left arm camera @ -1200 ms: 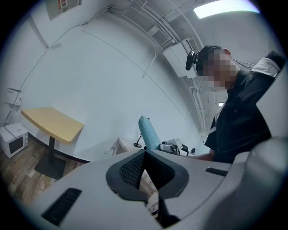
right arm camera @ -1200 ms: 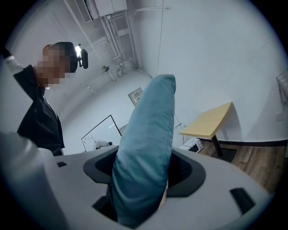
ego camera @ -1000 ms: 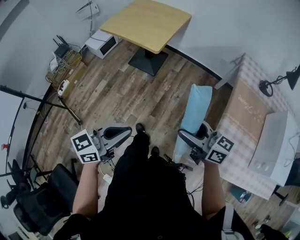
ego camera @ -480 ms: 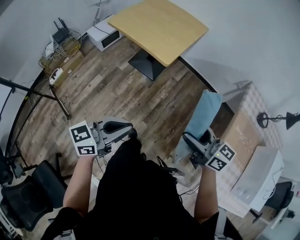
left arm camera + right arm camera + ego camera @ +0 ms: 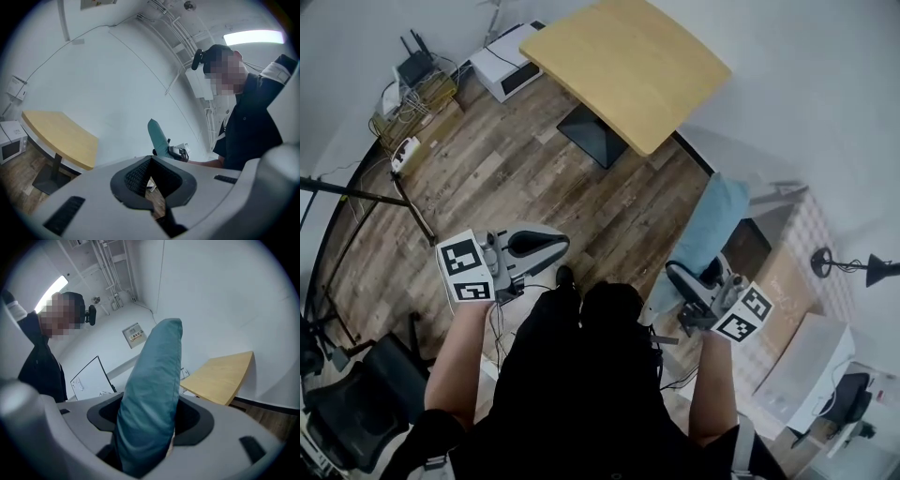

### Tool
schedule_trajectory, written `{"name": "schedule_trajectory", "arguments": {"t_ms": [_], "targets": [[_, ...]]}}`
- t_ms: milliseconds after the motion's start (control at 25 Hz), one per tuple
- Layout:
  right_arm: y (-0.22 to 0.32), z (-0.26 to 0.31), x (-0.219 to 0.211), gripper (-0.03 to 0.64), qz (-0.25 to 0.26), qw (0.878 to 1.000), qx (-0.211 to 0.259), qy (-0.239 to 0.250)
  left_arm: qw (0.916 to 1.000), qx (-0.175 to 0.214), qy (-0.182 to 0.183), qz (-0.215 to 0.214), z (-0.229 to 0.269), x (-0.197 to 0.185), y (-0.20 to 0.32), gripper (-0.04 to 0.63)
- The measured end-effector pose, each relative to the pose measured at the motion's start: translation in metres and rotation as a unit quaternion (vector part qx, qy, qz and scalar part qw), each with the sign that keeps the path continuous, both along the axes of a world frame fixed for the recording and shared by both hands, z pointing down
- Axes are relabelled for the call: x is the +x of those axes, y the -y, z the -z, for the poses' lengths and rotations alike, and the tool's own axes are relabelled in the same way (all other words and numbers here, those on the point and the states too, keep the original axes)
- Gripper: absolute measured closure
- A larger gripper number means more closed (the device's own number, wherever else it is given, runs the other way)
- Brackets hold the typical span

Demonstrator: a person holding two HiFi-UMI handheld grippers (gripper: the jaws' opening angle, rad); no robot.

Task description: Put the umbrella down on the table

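Observation:
A folded blue umbrella [image 5: 705, 230] stands upright in my right gripper [image 5: 689, 286], which is shut on its lower part. In the right gripper view the umbrella [image 5: 152, 399] fills the gap between the jaws and hides the right gripper [image 5: 149, 437] tips. The square wooden table [image 5: 628, 66] on a black foot stands ahead, well beyond both grippers. It also shows as the table [image 5: 225, 376] behind the umbrella. My left gripper [image 5: 539, 244] hangs over the floor with its jaws together and nothing in them. The left gripper [image 5: 152, 187] view shows the umbrella [image 5: 157, 136] off to the side.
A white microwave [image 5: 511, 70] and a wire basket with a router [image 5: 417, 89] sit on the wood floor at the far left. A black stand [image 5: 366, 197] crosses the left side. A cardboard box [image 5: 787, 281] and a lamp [image 5: 853, 267] are at the right.
The view has shifted toward the table, which now looks larger and nearer. Both grippers keep their places in front of the body, and the umbrella stays in the right one.

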State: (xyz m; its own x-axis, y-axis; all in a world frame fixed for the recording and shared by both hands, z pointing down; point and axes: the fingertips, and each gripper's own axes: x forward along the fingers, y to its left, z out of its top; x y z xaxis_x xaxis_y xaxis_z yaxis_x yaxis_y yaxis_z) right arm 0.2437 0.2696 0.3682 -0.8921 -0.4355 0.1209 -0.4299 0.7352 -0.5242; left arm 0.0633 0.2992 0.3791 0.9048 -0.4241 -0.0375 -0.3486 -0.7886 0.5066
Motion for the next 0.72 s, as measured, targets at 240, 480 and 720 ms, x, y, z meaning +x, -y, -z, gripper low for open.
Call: {"name": "schedule_trajectory", "arguments": {"t_ms": [240,480,720], "targets": [[0.035,-0.004,-0.013,0.301,0.016,1.0,0.004,-0.004,0.9998,0.004,0.001,0.017,-0.002,-0.017,0.033,0.584],[0.091,0.001,-0.032,0.301,0.039,0.999,0.021,0.01,0.9993,0.011,0.013,0.035,0.003,-0.03,0.079,0.584],[0.16,0.011,-0.043,0.301,0.06,0.997,0.035,0.017,0.9986,0.012,0.024,0.047,0.012,-0.034,0.145,0.584]]}}
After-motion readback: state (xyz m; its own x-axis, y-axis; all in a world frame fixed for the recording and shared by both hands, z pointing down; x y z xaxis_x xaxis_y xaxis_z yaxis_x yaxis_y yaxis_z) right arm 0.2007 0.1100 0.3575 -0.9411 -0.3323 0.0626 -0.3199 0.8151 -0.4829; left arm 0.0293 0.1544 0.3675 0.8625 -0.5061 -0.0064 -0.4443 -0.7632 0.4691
